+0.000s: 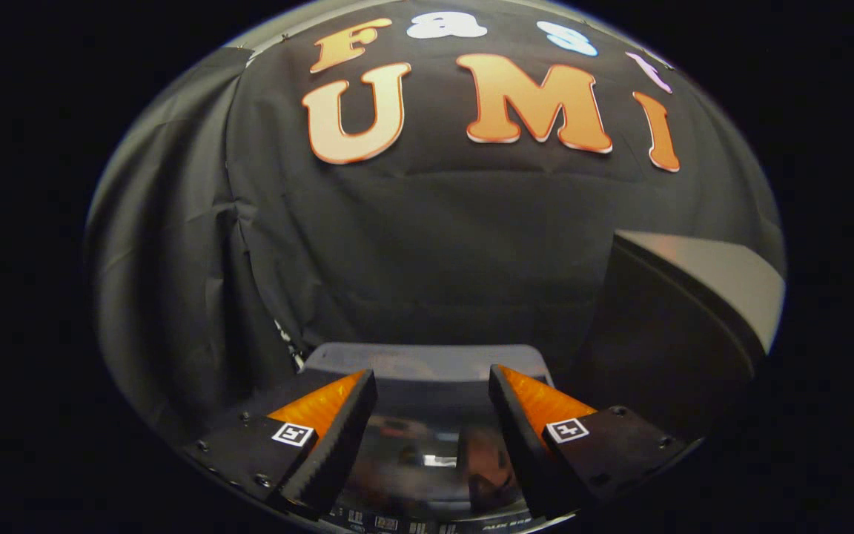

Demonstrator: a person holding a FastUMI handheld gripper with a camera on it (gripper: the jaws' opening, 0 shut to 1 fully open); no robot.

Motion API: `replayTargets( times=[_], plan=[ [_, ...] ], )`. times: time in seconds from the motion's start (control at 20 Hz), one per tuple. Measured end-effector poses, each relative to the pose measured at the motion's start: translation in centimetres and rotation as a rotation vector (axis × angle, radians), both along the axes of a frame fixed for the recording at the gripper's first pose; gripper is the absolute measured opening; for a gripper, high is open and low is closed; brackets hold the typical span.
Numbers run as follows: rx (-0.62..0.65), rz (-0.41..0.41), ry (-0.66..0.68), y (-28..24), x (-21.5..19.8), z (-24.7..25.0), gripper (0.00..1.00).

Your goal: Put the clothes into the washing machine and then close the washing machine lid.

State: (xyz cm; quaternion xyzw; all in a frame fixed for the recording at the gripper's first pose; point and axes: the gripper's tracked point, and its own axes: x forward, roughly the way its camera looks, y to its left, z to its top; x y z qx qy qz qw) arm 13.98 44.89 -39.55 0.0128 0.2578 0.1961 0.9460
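Observation:
My gripper [432, 373] is open, its two fingers spread wide with nothing held between them. Below and between the fingers lies the top of the washing machine: a glossy dark lid [427, 452] that reflects light and appears to lie flat. Just beyond the fingertips runs the machine's grey rear panel [427, 362]. A strip of small control markings [427, 525] shows at the near edge, under the fingers. I hover above the lid and cannot tell whether the fingers touch it.
To the right of the machine stands a tall dark object with a light grey slanted edge [709, 278], close to the right finger. The black cloth wall [427, 245] hangs behind the machine and wraps around the left side.

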Motion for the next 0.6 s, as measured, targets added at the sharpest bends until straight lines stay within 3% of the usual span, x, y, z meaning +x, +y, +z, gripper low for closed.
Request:
replayTargets(
  times=[0.35,0.6],
  plan=[
    [-0.032,-0.013,0.054,-0.5,-1.1,-2.0,0.98],
    [0.006,-0.029,-0.037,-0.3,-1.7,4.2,0.98]
  ],
)
